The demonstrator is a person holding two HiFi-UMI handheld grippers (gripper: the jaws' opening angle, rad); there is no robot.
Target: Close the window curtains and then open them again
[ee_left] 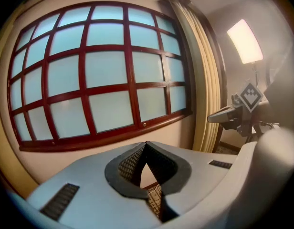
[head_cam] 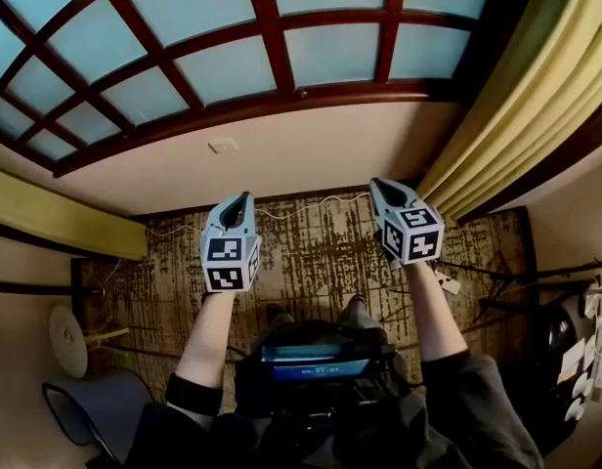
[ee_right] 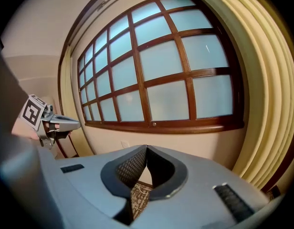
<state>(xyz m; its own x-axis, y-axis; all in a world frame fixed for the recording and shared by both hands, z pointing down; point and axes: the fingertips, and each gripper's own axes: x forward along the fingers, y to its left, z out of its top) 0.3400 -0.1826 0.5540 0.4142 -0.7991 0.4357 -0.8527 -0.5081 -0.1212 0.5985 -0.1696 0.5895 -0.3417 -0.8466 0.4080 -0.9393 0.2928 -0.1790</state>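
Underfoot, patterned carpet below latticed window.

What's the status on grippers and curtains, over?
Left gripper shut, empty. Right gripper shut, empty. Left curtain, right curtain bunched aside, window uncovered. Nothing blocking.

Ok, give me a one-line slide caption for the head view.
Left gripper and right gripper, both shut and empty, held toward the uncovered window, yellow curtains bunched at either side.

Head view looking down, both gripper views facing window (shared by all)
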